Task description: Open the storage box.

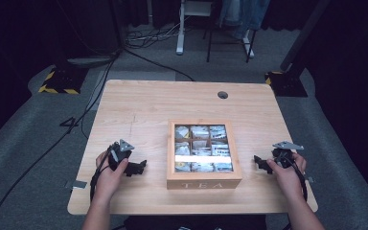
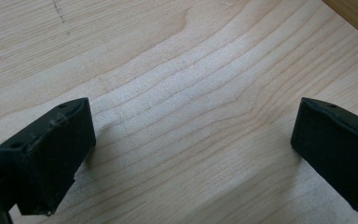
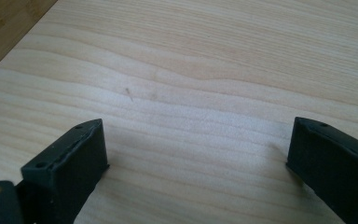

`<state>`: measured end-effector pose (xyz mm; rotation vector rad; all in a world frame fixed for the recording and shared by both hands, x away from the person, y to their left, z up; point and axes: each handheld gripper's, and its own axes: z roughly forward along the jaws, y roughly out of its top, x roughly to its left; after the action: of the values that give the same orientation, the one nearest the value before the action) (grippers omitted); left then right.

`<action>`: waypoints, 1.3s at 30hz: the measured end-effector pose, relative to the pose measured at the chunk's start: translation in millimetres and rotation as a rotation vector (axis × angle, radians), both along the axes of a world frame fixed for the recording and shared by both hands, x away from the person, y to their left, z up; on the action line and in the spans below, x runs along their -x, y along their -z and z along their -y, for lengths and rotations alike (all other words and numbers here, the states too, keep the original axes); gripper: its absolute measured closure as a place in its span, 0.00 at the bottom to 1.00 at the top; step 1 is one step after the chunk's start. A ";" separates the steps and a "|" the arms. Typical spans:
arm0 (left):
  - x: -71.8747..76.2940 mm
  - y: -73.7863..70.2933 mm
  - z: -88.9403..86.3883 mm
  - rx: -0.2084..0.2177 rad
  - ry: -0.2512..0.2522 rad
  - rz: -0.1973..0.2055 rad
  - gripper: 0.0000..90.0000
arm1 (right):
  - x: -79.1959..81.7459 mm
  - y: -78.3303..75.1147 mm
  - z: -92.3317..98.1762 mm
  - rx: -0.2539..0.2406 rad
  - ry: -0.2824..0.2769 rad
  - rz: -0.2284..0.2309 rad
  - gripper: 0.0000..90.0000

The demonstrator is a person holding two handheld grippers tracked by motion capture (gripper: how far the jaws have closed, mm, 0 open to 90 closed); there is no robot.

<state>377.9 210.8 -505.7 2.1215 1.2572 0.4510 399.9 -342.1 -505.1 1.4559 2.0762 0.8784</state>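
Centrally on the light wooden bench (image 1: 139, 110) sits a wooden tea box (image 1: 204, 181), its front wall lettered TEA and facing the person. Its lid is a clear pane in a wooden frame, lying shut, with a bright strip of glare across the middle. Through the pane a grid of small compartments shows, three across and three deep, and each one holds pale packets of tea bags (image 1: 200, 132); the print on them is too small to read. The box stands between the two hands, near the front edge of the bench and well apart from the round cable hole (image 1: 223, 95) at the far edge. The left tool (image 1: 138, 168) rests on the bench just left of the box, pointing toward it, its jaws spread wide with nothing between them but bare wood grain. The right tool (image 1: 262, 164) rests on the bench to the right of the box, also pointing inward, jaws likewise wide apart and empty. Neither tool touches the box. In the left gripper view a darker wooden corner of the box shows at the top right.
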 end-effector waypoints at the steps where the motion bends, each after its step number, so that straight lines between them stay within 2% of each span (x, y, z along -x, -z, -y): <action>1: 0.2 0.0 0.4 0.000 -0.002 -0.001 0.00 | 0.8 -0.2 0.6 -0.003 -0.002 -0.002 0.05; 12: 1.2 -0.1 1.3 -0.001 -0.013 -0.003 0.00 | 5.1 -0.4 10.9 -0.002 -0.040 0.003 0.08; 14: 1.2 -0.1 1.3 -0.001 -0.013 -0.003 0.00 | 5.8 -1.5 12.1 0.000 -0.047 -0.004 0.11; 17: 1.2 -0.1 1.3 -0.001 -0.013 -0.003 0.00 | 7.6 -5.5 17.0 0.001 -0.046 -0.018 0.21; 21: 1.2 -0.1 1.3 -0.001 -0.013 -0.003 0.00 | 8.7 -8.9 21.7 -0.014 -0.055 -0.038 0.24; 26: 1.0 -0.2 1.2 -0.001 -0.013 -0.002 0.00 | 16.3 -21.7 19.2 -0.031 -0.074 0.001 0.24; 39: -3.1 0.0 -1.3 -0.001 0.011 -0.001 0.00 | 34.6 -44.6 2.8 -0.058 -0.138 0.028 0.27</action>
<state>381.0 212.2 -505.7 2.1290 1.2450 0.4462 365.4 -344.8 -460.6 1.3337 2.1673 1.0145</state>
